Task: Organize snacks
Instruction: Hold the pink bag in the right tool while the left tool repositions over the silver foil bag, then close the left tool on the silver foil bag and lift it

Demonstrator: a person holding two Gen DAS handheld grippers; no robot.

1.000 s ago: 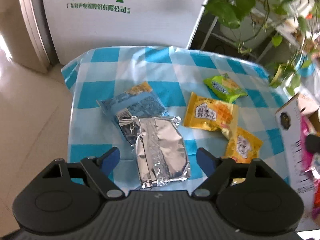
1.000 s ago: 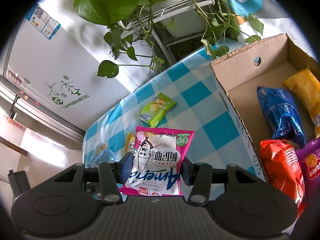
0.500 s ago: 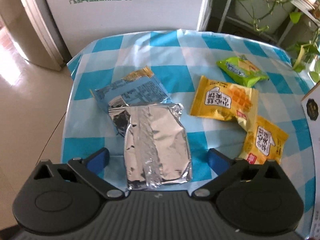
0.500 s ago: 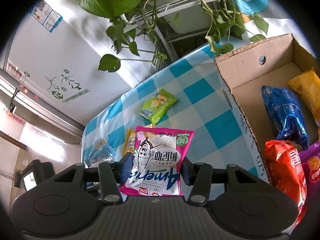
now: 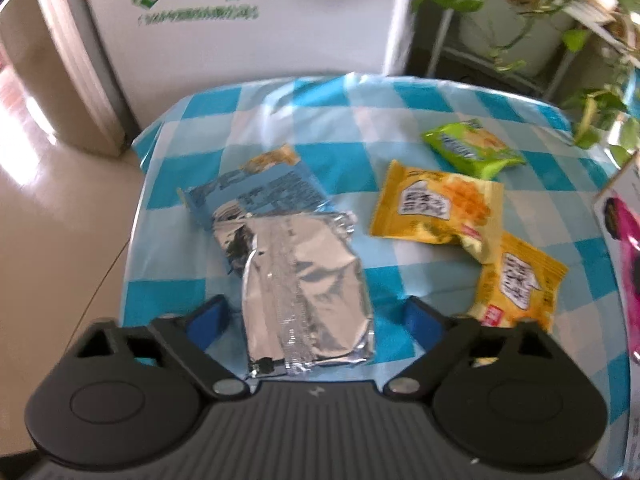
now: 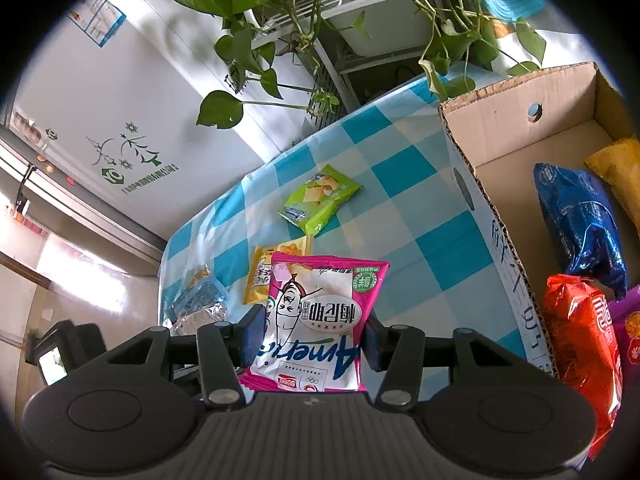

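Observation:
My left gripper [image 5: 316, 318] is open over the near end of a silver foil packet [image 5: 304, 280] on the blue checked tablecloth [image 5: 352, 112]; its fingers stand either side of the packet. A blue packet [image 5: 260, 192] lies partly under the silver one. Two yellow packets [image 5: 436, 206] [image 5: 516, 284] and a green packet [image 5: 472, 148] lie to the right. My right gripper [image 6: 316, 338] is shut on a pink snack bag [image 6: 320, 320], held above the table left of the cardboard box [image 6: 492, 216]. The box holds blue [image 6: 580, 224], orange-red [image 6: 580, 340] and yellow [image 6: 620, 172] bags.
A white appliance [image 5: 248, 16] stands behind the table. Trailing plants on a rack [image 6: 304, 12] hang over the far side. The table's left edge [image 5: 134, 216] drops to the tiled floor. The box edge [image 5: 616, 248] shows at the right of the left wrist view.
My left gripper has shifted over the silver packet and stayed open. My right gripper has kept the pink bag and drifted slightly, the box sliding right in view.

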